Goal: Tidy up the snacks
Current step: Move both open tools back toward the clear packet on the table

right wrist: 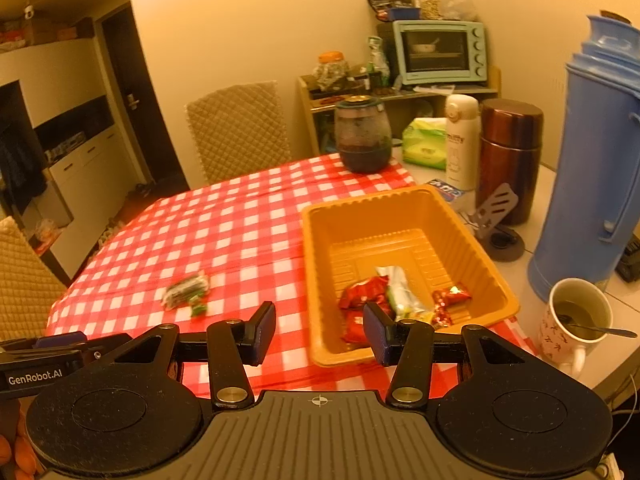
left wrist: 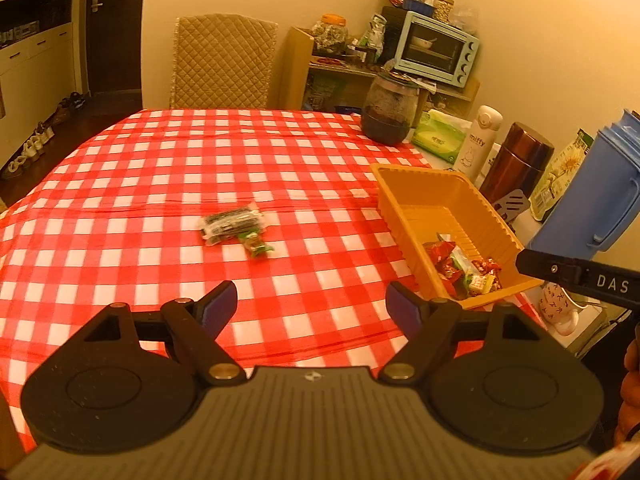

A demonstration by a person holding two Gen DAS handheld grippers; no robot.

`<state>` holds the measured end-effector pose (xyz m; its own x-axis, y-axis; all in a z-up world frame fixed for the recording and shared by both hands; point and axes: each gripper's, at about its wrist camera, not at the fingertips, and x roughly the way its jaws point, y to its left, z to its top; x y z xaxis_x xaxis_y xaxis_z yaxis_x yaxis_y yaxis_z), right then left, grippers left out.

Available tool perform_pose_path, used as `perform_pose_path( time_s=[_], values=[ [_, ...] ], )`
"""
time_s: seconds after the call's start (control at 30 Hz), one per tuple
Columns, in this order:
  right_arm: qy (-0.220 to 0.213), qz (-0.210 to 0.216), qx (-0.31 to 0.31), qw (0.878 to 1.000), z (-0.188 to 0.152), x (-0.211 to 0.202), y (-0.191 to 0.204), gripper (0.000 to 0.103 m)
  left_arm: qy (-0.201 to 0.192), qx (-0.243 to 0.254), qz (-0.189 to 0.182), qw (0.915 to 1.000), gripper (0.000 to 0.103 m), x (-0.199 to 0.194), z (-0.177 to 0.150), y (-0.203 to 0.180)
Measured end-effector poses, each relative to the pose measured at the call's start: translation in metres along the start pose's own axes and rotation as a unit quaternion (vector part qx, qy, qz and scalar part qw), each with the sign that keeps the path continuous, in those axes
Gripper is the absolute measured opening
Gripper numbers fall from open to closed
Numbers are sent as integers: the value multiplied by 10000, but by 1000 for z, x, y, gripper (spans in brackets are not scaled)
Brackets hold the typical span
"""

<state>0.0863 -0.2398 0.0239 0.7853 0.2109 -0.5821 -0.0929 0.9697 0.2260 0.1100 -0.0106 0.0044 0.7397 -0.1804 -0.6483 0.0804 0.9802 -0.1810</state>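
Note:
An orange tray (left wrist: 404,208) (right wrist: 320,240) stands on the red-checked tablecloth (left wrist: 160,184) (right wrist: 224,232) and holds several wrapped snacks (left wrist: 464,270) (right wrist: 400,298), red and green-white. Two snack packets lie loose on the cloth: a dark one (left wrist: 232,222) (right wrist: 185,290) and a small green one (left wrist: 258,246) (right wrist: 198,309) touching it. My left gripper (left wrist: 310,306) hovers open above the cloth, nearer than the packets, with nothing between its fingers. My right gripper (right wrist: 320,330) stands open and empty at the tray's near left corner. Its side shows at the right edge of the left wrist view.
Along the right side stand a blue thermos jug (right wrist: 592,168), a brown flask (right wrist: 510,156), a white bottle (right wrist: 462,140), a tea mug with spoon (right wrist: 576,320), a phone stand (right wrist: 498,216), tissues (right wrist: 424,142) and a dark glass jar (right wrist: 362,136). A quilted chair (left wrist: 222,62) stands behind the table.

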Motion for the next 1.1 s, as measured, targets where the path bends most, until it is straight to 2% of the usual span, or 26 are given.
perform_pose_path(
  time_s=[0.57, 1.1],
  values=[
    [166, 382, -390, 9984, -5, 20, 48, 49, -68, -49, 463, 9989, 79, -17, -2, 48],
    [326, 573, -739, 9951, -7, 71, 78, 49, 98, -123, 530, 9985, 82, 10, 0, 90]
  ],
)
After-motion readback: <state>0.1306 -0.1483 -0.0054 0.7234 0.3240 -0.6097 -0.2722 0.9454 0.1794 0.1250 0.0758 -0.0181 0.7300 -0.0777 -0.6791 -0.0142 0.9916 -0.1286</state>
